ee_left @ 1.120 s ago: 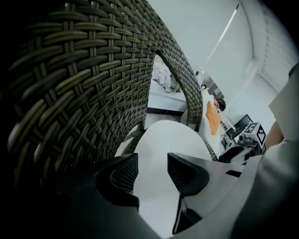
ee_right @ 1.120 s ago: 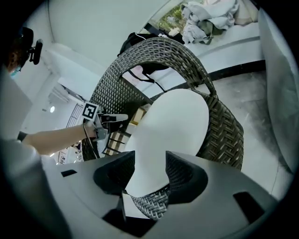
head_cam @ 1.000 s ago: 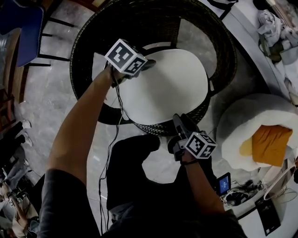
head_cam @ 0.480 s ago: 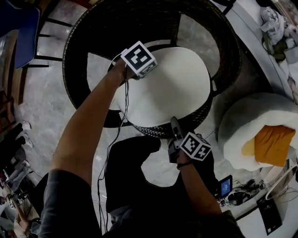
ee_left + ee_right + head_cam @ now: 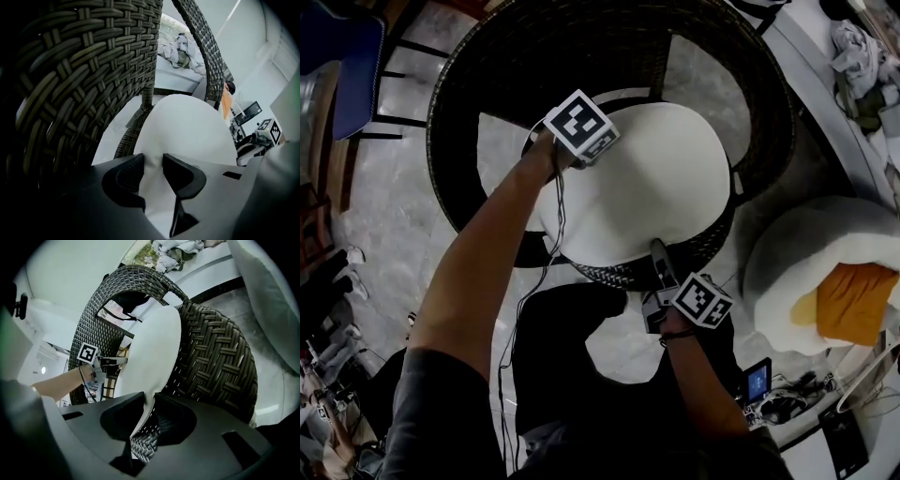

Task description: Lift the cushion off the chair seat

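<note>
A round white cushion (image 5: pixel 647 178) lies on the seat of a dark wicker tub chair (image 5: pixel 487 56). My left gripper (image 5: pixel 596 150) is at the cushion's far left edge, pointing steeply down. In the left gripper view its jaws are closing and the left gripper (image 5: pixel 153 164) pinches the white cushion (image 5: pixel 187 126), which fills the gap. My right gripper (image 5: pixel 658 251) is at the cushion's near edge, over the seat's front rim. There its jaws are also closing, and the right gripper (image 5: pixel 149 404) has the thin cushion edge (image 5: pixel 152 352) between its pads.
The chair's woven back and arms (image 5: pixel 84 70) wrap closely round the cushion. A white beanbag (image 5: pixel 806 272) with an orange pillow (image 5: pixel 853 300) sits to the right. A blue chair (image 5: pixel 347 47) stands at the far left. A ledge with crumpled cloth (image 5: pixel 862 56) runs along the top right.
Both grippers came down onto the cushion's rim. The left one shifted right from the chair's arm to the cushion's edge; the right one moved forward onto the near edge.
</note>
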The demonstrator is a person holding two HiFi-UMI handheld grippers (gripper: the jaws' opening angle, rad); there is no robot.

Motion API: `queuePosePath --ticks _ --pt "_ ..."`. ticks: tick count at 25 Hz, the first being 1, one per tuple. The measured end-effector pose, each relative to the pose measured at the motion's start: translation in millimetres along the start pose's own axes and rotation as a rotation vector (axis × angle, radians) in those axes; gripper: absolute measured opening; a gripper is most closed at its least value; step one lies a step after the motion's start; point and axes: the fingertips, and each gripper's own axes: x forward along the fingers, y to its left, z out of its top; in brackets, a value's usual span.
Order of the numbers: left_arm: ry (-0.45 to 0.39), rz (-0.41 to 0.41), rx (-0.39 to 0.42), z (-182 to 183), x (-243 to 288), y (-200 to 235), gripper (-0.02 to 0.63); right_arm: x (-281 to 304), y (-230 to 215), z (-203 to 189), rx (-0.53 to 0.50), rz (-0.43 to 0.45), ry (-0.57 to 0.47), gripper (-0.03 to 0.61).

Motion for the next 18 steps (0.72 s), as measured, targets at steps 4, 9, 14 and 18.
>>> queuePosePath --ticks 4,9,14,18 --pt "-0.021 0.011 -0.021 0 -2 2 0.047 7 7 4 -0.032 0.033 -0.006 0.037" --pt "0.002 0.059 0.084 1 -2 -3 0.003 0 8 6 -0.063 0.029 -0.043 0.026" --pt "-0.019 0.084 0.111 5 -25 -6 0.002 -13 26 9 -0.076 0.072 -0.058 0.026" --pt "-0.065 0.102 0.076 14 -56 -10 0.003 -27 48 16 -0.097 0.102 -0.067 0.026"
